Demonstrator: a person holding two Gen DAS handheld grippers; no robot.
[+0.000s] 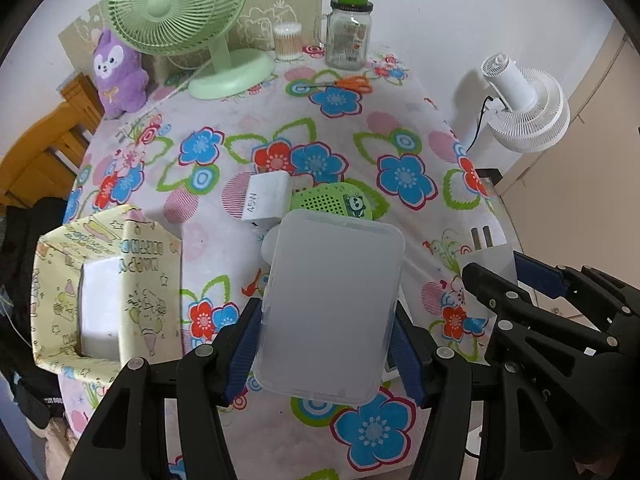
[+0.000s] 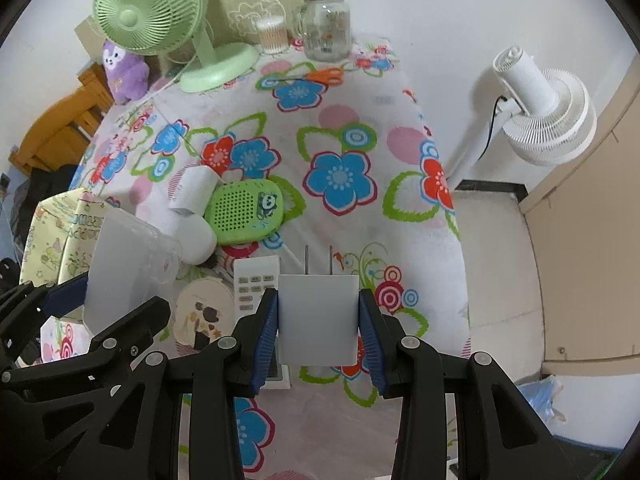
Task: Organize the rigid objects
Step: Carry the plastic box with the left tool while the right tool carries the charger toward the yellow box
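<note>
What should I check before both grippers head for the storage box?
1. Left gripper clamped on the plastic case: ok.
2. Right gripper clamped on the plug, prongs pointing away: ok.
3. Both items lifted off the table: ok.
4. Box open on top: ok.
5. Room in the box beside the white item already there: cannot tell.
6. Green speaker and 45W charger clear of the left gripper's way to the box: ok.

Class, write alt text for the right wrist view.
The right gripper holds a white plug adapter, prongs up, above a floral tablecloth. Below lie a green speaker and a remote; the left gripper holds a frosted box.
</note>
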